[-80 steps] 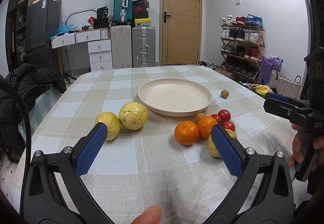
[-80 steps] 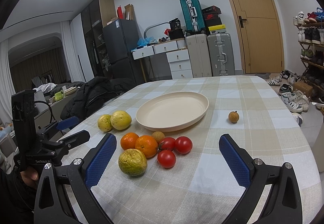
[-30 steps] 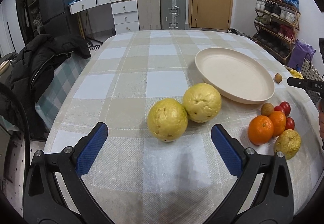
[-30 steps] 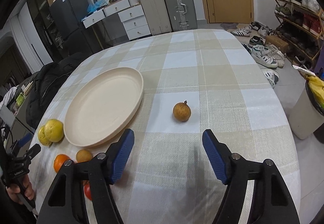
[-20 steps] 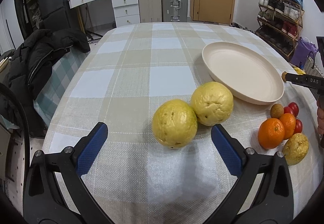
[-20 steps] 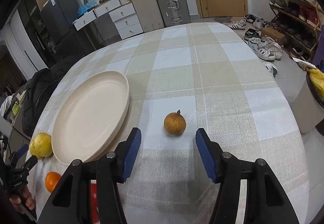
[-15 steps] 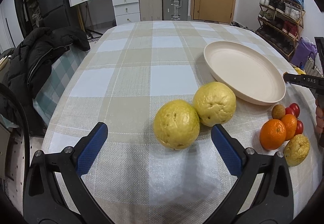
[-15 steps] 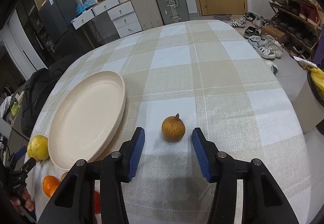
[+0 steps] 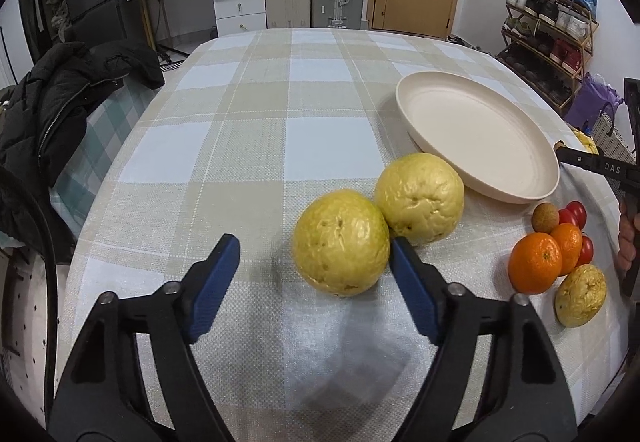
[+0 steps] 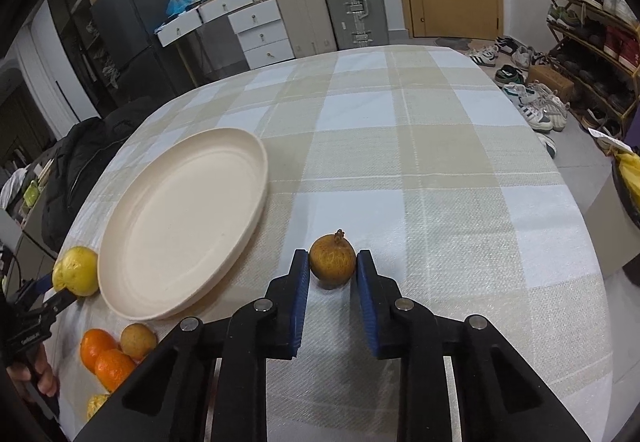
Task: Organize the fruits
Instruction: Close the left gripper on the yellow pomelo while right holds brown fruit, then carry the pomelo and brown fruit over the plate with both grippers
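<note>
Two big yellow fruits lie side by side on the checked tablecloth: the near one (image 9: 340,242) and the far one (image 9: 419,198). My left gripper (image 9: 312,262) is open around the near one, right pad touching its side. The empty cream plate (image 9: 476,134) lies beyond, also in the right wrist view (image 10: 180,226). My right gripper (image 10: 332,270) has closed in on a small brown fruit (image 10: 332,262), pads at both its sides with slight gaps. Two oranges (image 9: 535,262), red tomatoes (image 9: 576,214), a brown fruit (image 9: 545,217) and a small yellow fruit (image 9: 580,295) cluster at right.
A black jacket (image 9: 60,102) hangs on a chair at the table's left edge. Suitcases, drawers and a door stand behind the table. A shoe rack (image 10: 592,42) and shoes sit on the floor at right. The table edge curves close to the right gripper's right.
My left gripper has narrowed and moved up to the near yellow fruit. My right gripper has closed in further around the small brown fruit.
</note>
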